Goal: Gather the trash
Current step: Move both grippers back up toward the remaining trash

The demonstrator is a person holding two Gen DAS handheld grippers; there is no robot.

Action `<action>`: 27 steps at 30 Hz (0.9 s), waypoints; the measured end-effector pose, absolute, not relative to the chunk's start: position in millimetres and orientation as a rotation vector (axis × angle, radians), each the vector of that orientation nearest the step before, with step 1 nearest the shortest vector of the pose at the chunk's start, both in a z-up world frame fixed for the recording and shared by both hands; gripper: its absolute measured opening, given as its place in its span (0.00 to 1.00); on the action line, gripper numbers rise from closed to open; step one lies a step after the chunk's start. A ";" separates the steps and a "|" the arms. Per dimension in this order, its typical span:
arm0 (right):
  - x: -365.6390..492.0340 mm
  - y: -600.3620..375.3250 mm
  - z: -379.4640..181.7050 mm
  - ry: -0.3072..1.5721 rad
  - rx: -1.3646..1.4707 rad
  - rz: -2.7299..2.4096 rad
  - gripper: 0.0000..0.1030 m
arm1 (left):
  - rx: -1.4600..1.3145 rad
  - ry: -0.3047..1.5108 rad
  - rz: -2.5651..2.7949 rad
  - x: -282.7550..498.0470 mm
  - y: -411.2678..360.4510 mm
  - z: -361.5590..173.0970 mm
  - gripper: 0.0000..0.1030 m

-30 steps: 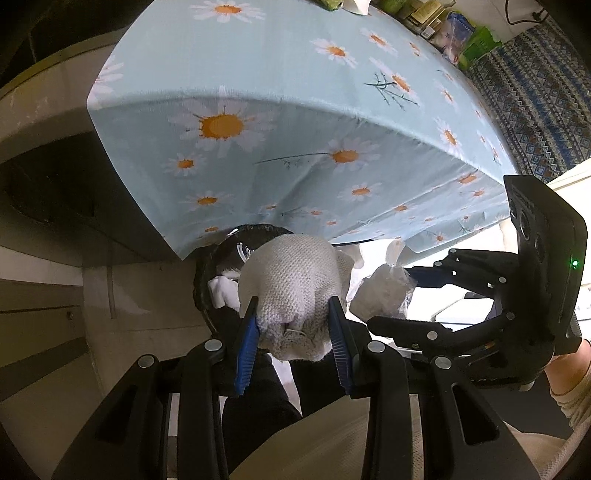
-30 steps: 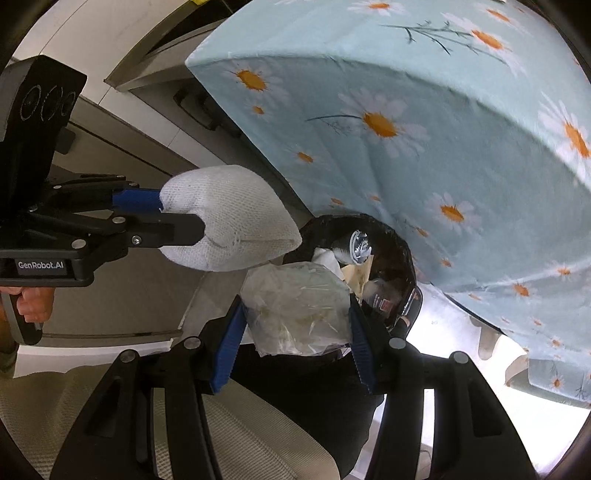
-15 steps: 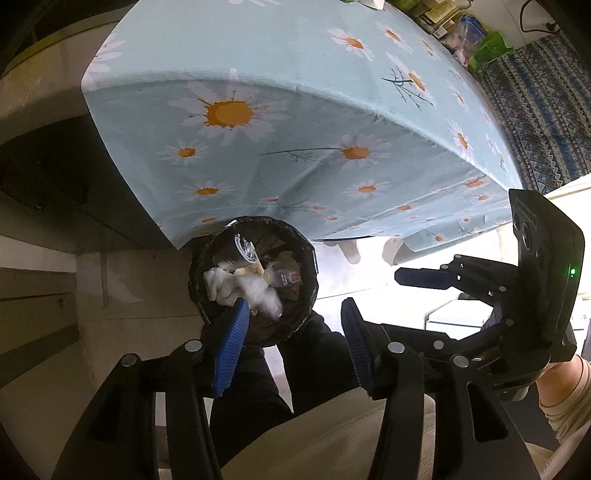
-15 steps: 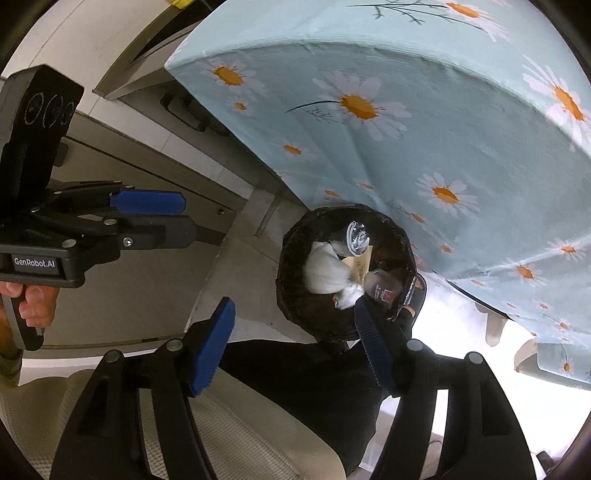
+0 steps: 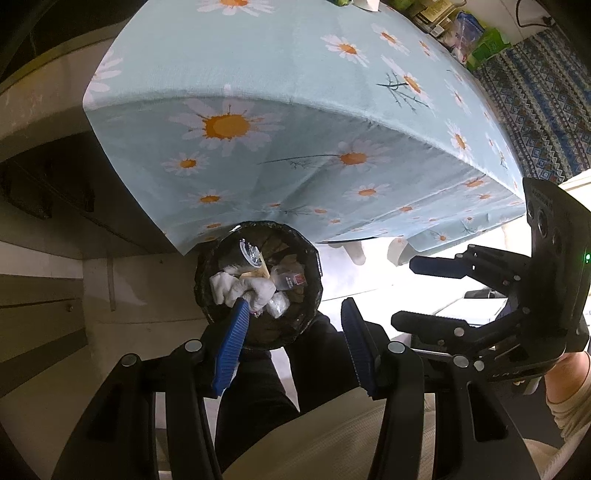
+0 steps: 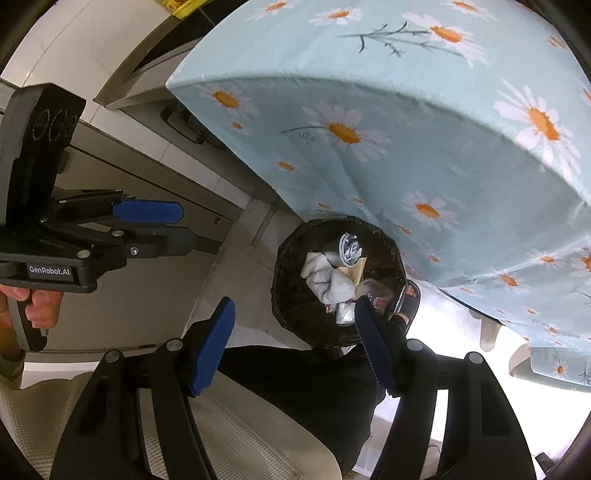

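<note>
A black-lined trash bin [image 5: 207, 295] stands on the floor below the table edge; it also shows in the right wrist view [image 6: 291, 317]. Inside lie a white cloth wad [image 5: 243, 288] [image 6: 328, 280], a clear plastic bag [image 5: 279, 304] [image 6: 345, 314], a metal can [image 5: 243, 254] [image 6: 347, 249] and paper scraps. My left gripper [image 5: 293, 308] is open and empty above the bin. My right gripper [image 6: 295, 306] is open and empty above it too. Each gripper shows in the other's view, the right one [image 5: 417, 290] and the left one [image 6: 181, 225], both open.
A table with a light blue daisy cloth [image 5: 295, 110] overhangs the bin. Grey cabinets [image 6: 147, 173] stand to the left. The person's dark trouser leg [image 5: 258, 387] and a sandal [image 6: 410, 295] are beside the bin. Boxes and packets [image 5: 461, 33] sit at the table's far end.
Both grippers opened and dropped their loads: the white cloth wad and the clear plastic bag now lie in the bin. Both grippers have risen a little since.
</note>
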State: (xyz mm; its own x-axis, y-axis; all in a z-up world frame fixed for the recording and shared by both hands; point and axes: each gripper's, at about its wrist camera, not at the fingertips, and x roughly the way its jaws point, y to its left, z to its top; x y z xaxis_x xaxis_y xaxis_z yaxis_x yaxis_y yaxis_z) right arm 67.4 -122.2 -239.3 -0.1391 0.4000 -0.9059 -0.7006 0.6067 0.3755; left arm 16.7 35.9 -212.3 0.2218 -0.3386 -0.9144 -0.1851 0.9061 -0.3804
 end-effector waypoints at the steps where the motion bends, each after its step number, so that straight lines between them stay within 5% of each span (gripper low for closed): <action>1: 68.2 -123.4 -237.1 1.411 -0.275 0.970 0.65 | -0.456 1.356 -0.110 16.5 35.8 -211.0 0.49; 14: 80.4 -138.7 -186.8 1.305 -0.274 0.950 0.65 | -0.427 1.303 -0.108 20.8 31.1 -184.3 0.49; 17: 84.8 -142.3 -173.8 1.267 -0.272 0.942 0.65 | -0.410 1.281 -0.096 23.1 30.2 -175.1 0.62; 27: 118.5 -158.7 -136.7 1.158 -0.250 0.935 0.69 | -0.382 1.211 -0.072 40.3 30.0 -142.2 0.62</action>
State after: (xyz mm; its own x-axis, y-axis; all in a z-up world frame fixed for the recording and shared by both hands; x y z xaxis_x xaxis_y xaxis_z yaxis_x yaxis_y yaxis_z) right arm 118.5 -158.7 -136.7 0.0875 0.4991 -0.8621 -0.7374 0.6143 0.2808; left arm 40.3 30.0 -142.2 0.3585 -0.2559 -0.8978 -0.1471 0.9342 -0.3250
